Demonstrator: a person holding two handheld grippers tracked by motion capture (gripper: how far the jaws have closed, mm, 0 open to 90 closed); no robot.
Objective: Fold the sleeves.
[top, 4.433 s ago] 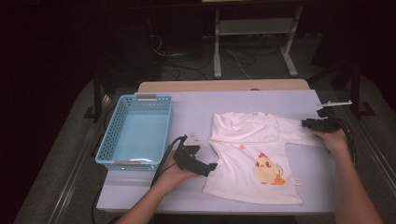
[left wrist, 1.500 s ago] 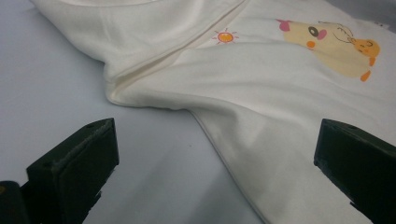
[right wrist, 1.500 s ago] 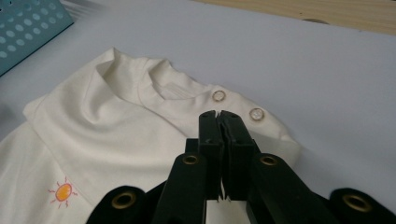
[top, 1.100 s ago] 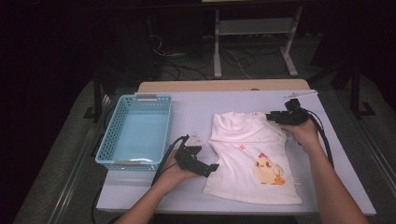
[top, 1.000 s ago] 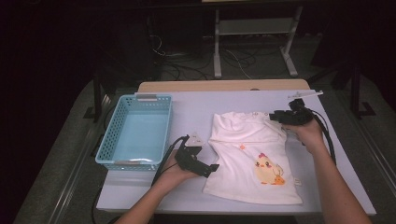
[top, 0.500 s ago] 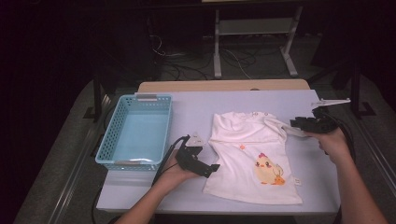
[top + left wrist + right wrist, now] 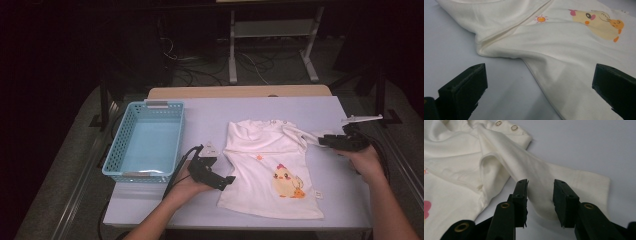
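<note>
A cream baby shirt with a yellow chick print lies flat on the pale table. Its right sleeve stretches out sideways. My right gripper is shut on that sleeve near the cuff. In the right gripper view a raised fold of the sleeve sits pinched in the right gripper. My left gripper rests at the shirt's left edge, open. In the left gripper view the left gripper has its jaws wide apart over the shirt hem, touching nothing.
A light blue plastic basket stands at the table's left, with nothing visible inside. A small white tag lies between basket and shirt. Cables trail from both grippers. Beyond the table's far edge the room is dark, with a metal stand.
My right hand has moved to the right and slightly down, drawing the sleeve out from over the shirt's chest to lie sideways. The left hand has kept still.
</note>
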